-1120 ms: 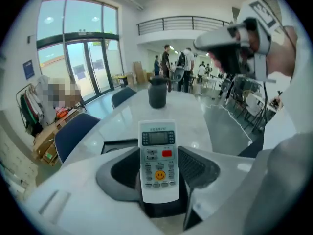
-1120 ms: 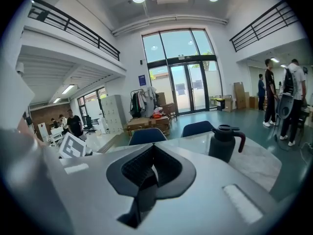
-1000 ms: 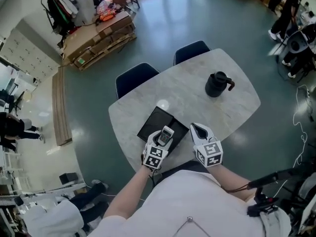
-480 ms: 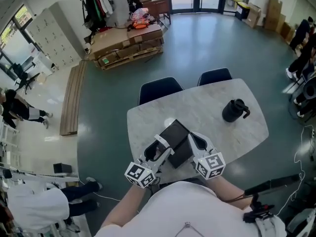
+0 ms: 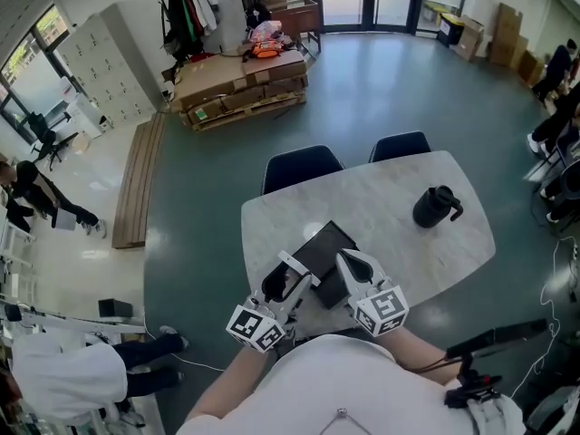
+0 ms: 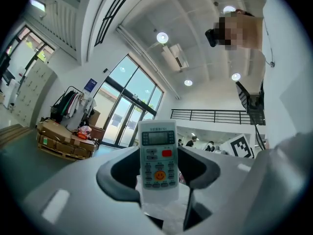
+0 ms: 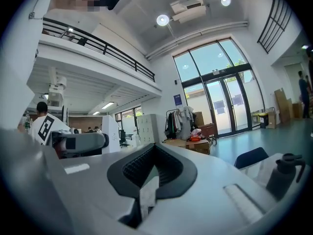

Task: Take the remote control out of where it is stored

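A white remote control (image 6: 158, 151) with a small screen, grey buttons and one red button stands upright between the dark pads of my left gripper (image 6: 157, 173), which is shut on its lower half. In the head view the left gripper (image 5: 288, 277) holds the remote control (image 5: 296, 270) raised above the near left edge of a flat black case (image 5: 323, 252) on the marble table (image 5: 390, 234). My right gripper (image 5: 348, 263) hovers over the case's near right edge. Its jaws meet with nothing between them in the right gripper view (image 7: 152, 169).
A black jug (image 5: 436, 206) stands at the table's right end, also seen as the jug (image 7: 282, 174) in the right gripper view. Two dark chairs (image 5: 302, 165) are tucked at the table's far side. Pallets of boxes (image 5: 240, 84) and a clothes rack stand far off.
The left gripper has lifted and tipped upward with the remote still in it. The right gripper has drawn in beside the case. The head camera has shifted, so the table sits more central.
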Demonstrator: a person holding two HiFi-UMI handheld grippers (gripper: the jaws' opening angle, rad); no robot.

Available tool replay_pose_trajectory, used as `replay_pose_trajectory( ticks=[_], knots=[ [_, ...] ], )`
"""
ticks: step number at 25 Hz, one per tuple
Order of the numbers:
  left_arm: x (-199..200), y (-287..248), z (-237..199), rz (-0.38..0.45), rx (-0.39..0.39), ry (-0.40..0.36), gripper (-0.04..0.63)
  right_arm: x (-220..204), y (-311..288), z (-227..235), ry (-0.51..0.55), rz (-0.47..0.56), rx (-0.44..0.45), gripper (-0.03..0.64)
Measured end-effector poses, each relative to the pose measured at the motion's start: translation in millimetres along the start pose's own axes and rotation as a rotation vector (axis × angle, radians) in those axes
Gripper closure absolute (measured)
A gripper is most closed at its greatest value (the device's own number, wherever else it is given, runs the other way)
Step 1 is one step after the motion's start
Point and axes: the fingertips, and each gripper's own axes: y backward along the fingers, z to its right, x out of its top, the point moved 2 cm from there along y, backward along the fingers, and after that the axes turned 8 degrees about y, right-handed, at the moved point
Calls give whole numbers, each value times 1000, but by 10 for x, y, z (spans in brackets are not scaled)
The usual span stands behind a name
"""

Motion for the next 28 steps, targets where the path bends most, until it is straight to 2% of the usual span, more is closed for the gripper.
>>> replay_pose_trajectory(
  ticks=[4, 19, 28],
  knots=[
    [60, 231, 80, -6, 1, -7, 351, 5, 106, -223, 16, -20, -30, 604],
    [-43, 103, 61, -28, -35, -4, 350, -88, 200, -133, 42, -51, -105, 604],
    [-196, 43, 22, -41, -26, 12, 351, -152, 274, -57, 48, -63, -133, 604]
  ],
)
